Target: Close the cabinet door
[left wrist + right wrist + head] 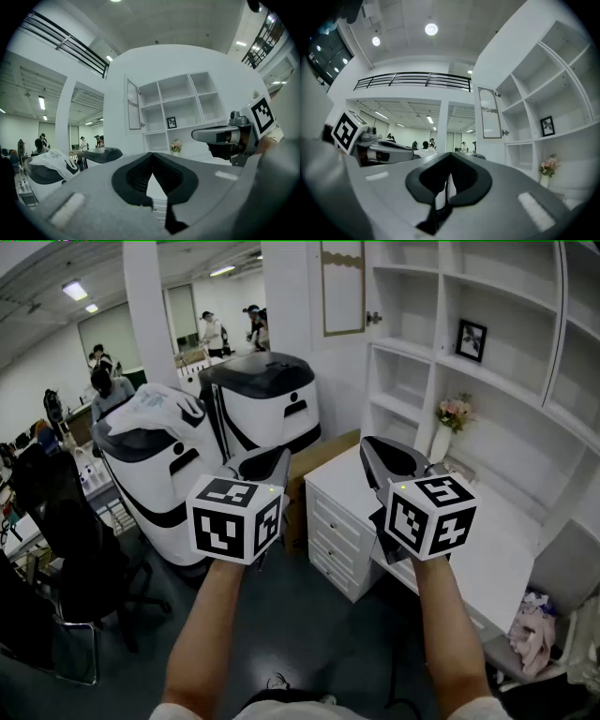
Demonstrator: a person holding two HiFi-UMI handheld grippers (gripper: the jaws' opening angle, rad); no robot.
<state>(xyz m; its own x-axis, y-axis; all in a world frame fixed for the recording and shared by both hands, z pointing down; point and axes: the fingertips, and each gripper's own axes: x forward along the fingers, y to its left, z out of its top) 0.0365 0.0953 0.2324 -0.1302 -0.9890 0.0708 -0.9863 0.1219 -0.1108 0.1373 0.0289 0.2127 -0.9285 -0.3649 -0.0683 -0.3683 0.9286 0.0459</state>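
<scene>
Head view: cabinet door [342, 287] open, upright, high and ahead; right gripper [380, 454] nearer than left gripper [270, 463] | left gripper view: jaws seemingly together, empty; door [133, 104] up-left | right gripper view: jaws closed together, empty; door [489, 113] up-right

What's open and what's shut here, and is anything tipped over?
Door: open.
Left gripper: shut, empty.
Right gripper: shut, empty.
Drawers: shut.
Vase: upright.
Picture: upright.
</scene>
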